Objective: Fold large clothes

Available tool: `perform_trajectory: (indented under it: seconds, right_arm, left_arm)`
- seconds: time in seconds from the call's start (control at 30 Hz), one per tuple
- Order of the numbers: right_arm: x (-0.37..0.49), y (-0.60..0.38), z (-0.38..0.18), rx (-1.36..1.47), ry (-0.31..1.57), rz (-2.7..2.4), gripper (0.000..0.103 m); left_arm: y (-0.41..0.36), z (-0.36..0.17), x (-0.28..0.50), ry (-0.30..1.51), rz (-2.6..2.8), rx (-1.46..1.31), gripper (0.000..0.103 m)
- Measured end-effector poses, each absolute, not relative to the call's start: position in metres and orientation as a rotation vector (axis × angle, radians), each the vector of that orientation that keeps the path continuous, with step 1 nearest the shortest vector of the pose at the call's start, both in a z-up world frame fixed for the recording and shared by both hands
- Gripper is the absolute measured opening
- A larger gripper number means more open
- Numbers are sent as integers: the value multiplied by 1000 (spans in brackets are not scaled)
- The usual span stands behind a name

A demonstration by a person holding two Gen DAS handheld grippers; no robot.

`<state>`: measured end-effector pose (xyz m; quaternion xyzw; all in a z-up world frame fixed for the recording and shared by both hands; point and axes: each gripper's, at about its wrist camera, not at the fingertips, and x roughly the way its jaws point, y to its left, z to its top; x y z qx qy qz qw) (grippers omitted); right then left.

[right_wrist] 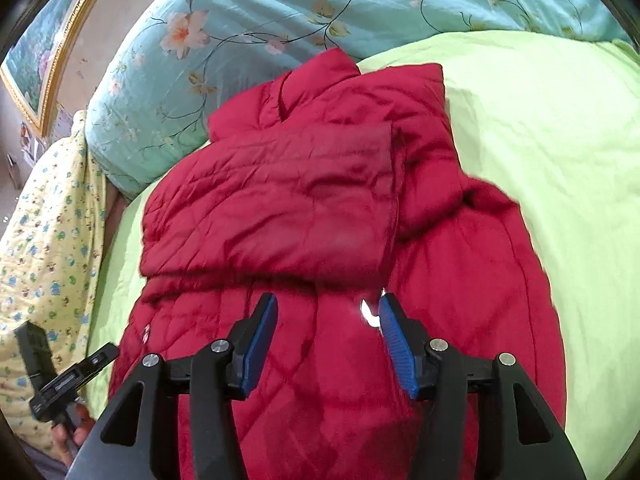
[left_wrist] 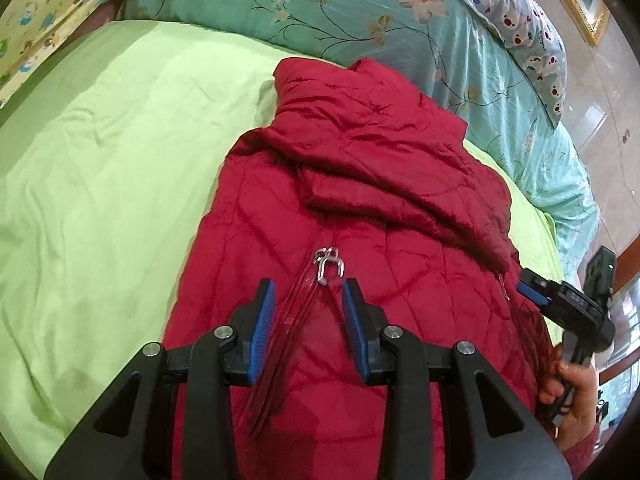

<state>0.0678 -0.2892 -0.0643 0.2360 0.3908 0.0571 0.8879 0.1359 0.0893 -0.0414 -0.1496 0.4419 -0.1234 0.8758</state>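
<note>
Each camera sits just behind its own tool and looks down and forward, close over the red coat (left_wrist: 360, 208) on the bed (left_wrist: 112, 168). Both views share the coat, the green bed cover and the flowery blue quilt (right_wrist: 280, 8) along the top of the frame.

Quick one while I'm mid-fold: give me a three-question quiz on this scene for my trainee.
1. True or false: the red quilted puffer jacket lies on the light green bedsheet.
2. What lies just beyond the jacket's collar? A) a teal floral quilt B) a wooden chair C) a laundry basket
3. Short answer: are the left tongs or the right tongs clamped on fabric?

Key: 1 true. 2 A. 3 No: both stand open over the jacket, their blue pads pressing on nothing.
</note>
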Motion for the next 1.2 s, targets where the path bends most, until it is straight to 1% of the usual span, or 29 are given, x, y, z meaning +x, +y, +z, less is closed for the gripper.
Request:
perform_trajectory:
  seconds: [0.1,0.2,0.27,0.3,0.4,0.43,0.47,0.77,0.93,1.0,1.2]
  right_arm:
    - [46,-289,-58,509,804,133,67]
    - [24,-292,-52,532,788,132,70]
    - [9,-295,-47,531,784,121,71]
    - [2,-297,-45,523,784,114,71]
    - [-18,-304,-40,503,773,85,72]
    - [-23,-306,-39,499,770,74,73]
    - [-30,-310,-39,496,769,56,74]
    - [-73,-324,-63,461,838,-26,75]
    - [-88,-321,-60,411,813,-82,75]
    - [-90,-319,-63,375,841,-96,76]
    - [-98,-316,-89,462,938,30,74]
  left_arm:
    - [95,-42,129,930,-239,-306,32]
    - [103,-42,122,934,-219,-299,39]
    - [110,-42,117,934,-209,-306,47]
    - [113,-42,115,932,-207,-311,49]
    - [126,-42,109,926,-185,-324,58]
    - [128,-42,107,928,-177,-326,64]
    - [132,-44,105,930,-169,-335,66]
    - [136,-58,91,963,-163,-327,66]
    - [136,-64,78,969,-166,-305,66]
    - [135,-68,72,980,-170,-293,66]
    - [137,-83,56,1015,-192,-287,66]
